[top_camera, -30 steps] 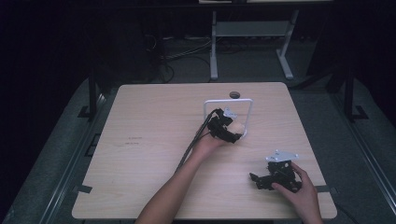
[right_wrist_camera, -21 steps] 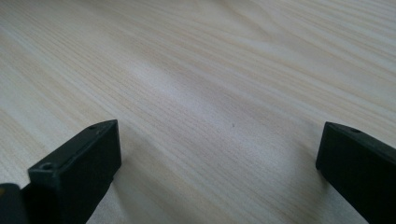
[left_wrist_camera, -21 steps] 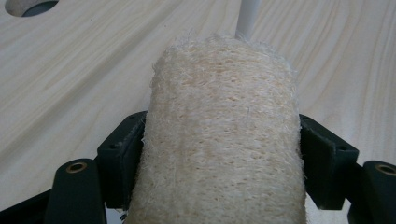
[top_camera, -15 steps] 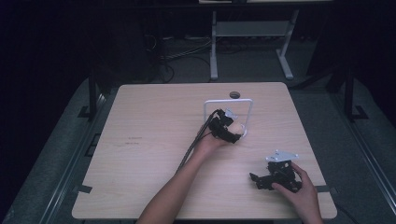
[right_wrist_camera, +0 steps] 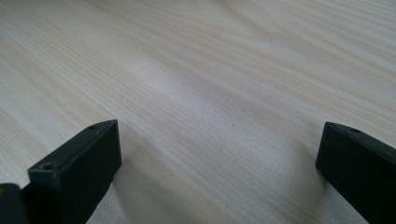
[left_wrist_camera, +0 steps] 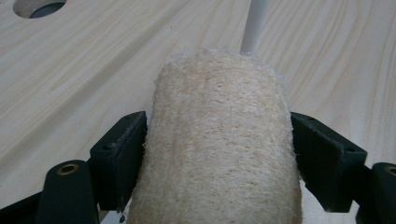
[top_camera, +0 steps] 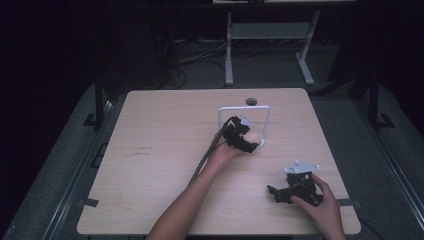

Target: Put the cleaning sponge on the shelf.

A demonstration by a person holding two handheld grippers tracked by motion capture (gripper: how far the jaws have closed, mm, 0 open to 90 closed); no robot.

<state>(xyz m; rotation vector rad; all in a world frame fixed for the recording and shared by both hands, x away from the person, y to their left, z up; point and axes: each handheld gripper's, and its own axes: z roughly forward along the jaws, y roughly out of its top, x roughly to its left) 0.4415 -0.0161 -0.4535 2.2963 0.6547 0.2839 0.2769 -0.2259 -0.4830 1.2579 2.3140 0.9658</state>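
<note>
Centrally, left tongs [left_wrist_camera: 219, 158] grip the loofah [left_wrist_camera: 219, 144] — right tongs [right_wrist_camera: 219, 163] agape near table edge [top_camera: 220, 233].

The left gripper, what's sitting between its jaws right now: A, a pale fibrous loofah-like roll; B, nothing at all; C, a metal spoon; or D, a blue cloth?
A: the left gripper view shows a pale, fibrous loofah roll filling the gap between the left gripper pads, above the wooden table.

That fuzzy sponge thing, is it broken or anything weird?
Nothing stands out. The loofah looks whole, sitting between the left gripper jaws beside the white frame. The table shows no spills, and the right gripper is open.
</note>
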